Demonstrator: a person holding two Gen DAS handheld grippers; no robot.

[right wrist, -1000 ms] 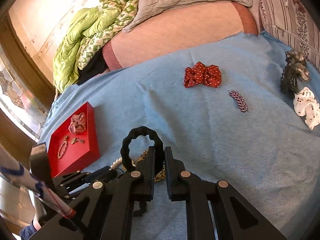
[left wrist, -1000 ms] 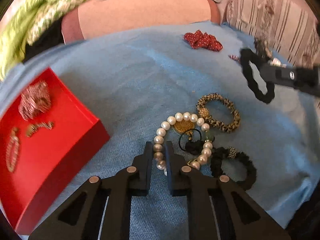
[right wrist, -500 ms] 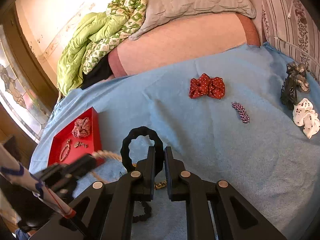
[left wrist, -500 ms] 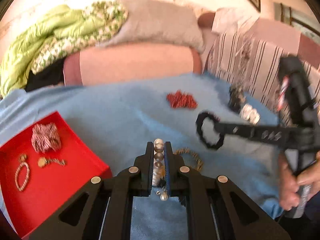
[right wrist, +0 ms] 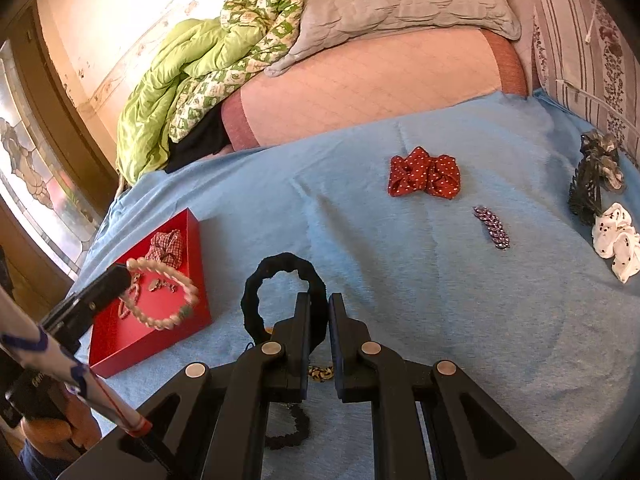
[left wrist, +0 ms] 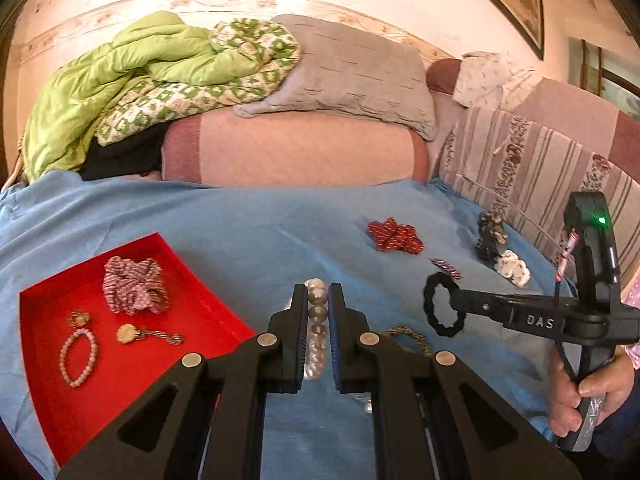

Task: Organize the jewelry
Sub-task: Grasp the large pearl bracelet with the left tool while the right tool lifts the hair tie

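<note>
Jewelry lies in the red tray (left wrist: 208,304) at the left of the blue bedspread (left wrist: 240,224); the left gripper (left wrist: 318,320) pinches a pearl bracelet (left wrist: 316,320) lifted above the bed, just beside the tray; the right gripper (right wrist: 319,332) clamps a black scrunchie (right wrist: 280,268); a red scrunchie (left wrist: 394,236) lies farther right.

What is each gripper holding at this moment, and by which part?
Left gripper: pearl bracelet, pinched across its beaded strand. Right gripper: black scrunchie, clamped at its band's near side.
</note>
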